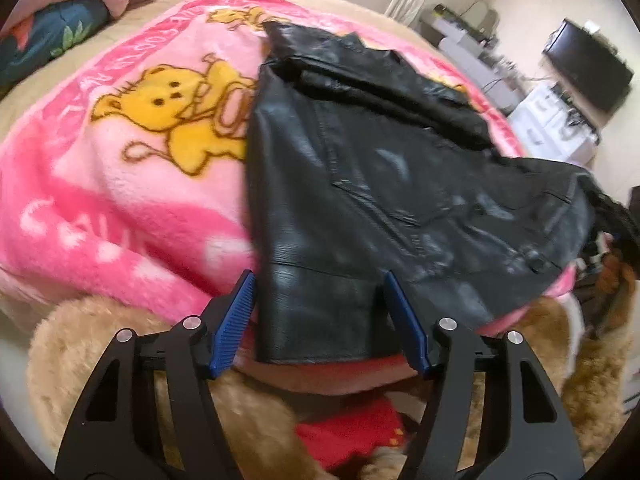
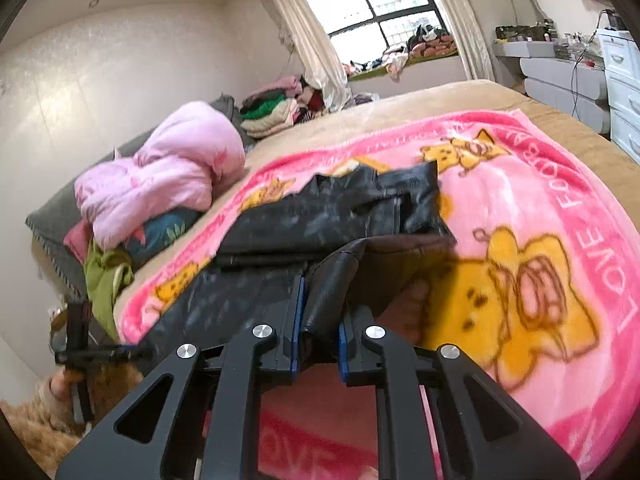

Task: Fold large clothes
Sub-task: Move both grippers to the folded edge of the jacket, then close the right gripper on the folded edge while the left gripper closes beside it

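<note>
The left gripper (image 1: 320,320) has its jaws spread around the black leather jacket (image 1: 360,168)'s near hem, pads not pressing. The right gripper (image 2: 318,320) is clamped on a raised fold of it. Beyond, the jacket lies on the pink blanket (image 1: 100,184).

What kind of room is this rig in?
A lived-in bedroom, most likely: a bed under a pink bear blanket, white drawers and a curtained window.
</note>
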The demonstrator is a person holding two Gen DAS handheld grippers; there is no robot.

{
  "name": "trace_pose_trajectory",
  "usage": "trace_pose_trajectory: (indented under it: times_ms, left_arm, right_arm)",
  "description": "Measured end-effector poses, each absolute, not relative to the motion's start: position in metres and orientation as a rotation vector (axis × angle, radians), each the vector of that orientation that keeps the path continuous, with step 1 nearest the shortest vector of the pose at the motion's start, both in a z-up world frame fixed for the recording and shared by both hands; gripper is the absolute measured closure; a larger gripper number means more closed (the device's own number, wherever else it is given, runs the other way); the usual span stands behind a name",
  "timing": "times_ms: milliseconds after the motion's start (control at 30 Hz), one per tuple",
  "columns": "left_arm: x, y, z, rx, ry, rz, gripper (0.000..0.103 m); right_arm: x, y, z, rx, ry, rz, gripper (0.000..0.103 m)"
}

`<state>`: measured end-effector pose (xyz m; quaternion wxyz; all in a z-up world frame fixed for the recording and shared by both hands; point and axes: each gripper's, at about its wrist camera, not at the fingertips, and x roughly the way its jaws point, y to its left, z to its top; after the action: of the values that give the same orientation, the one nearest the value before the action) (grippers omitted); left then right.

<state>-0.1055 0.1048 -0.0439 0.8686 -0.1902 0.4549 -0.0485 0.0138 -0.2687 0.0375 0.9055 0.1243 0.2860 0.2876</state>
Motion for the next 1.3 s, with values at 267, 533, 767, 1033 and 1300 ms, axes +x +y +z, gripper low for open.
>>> trace_pose_trajectory:
  times_ms: [267,533,767,1033,1300]
  left_arm:
    - [-0.091,0.109,-0.050,-0.525,0.976,-0.139,0.043]
    - [-0.077,0.110,-0.019,-0.565,0.879,-0.186,0.095]
    - [-0.051,0.125,0.037,-0.604,0.713,-0.217,0.095]
    - [-0.005,0.139,0.063,-0.671,0.613,-0.234,0.095]
    - [0.044,0.150,0.066,-0.687,0.592,-0.185,0.094]
  right_arm:
    - [0.030,-0.271,0.049,0.325,0.553,0.572,0.091]
    - [0.037,-0.276,0.053,0.354,0.534,0.551,0.091]
    - [0.045,-0.291,0.055,0.427,0.499,0.508,0.091]
    - [0.068,-0.297,0.064,0.485,0.470,0.456,0.091]
    - [0.118,-0.281,0.065,0.529,0.460,0.427,0.091]
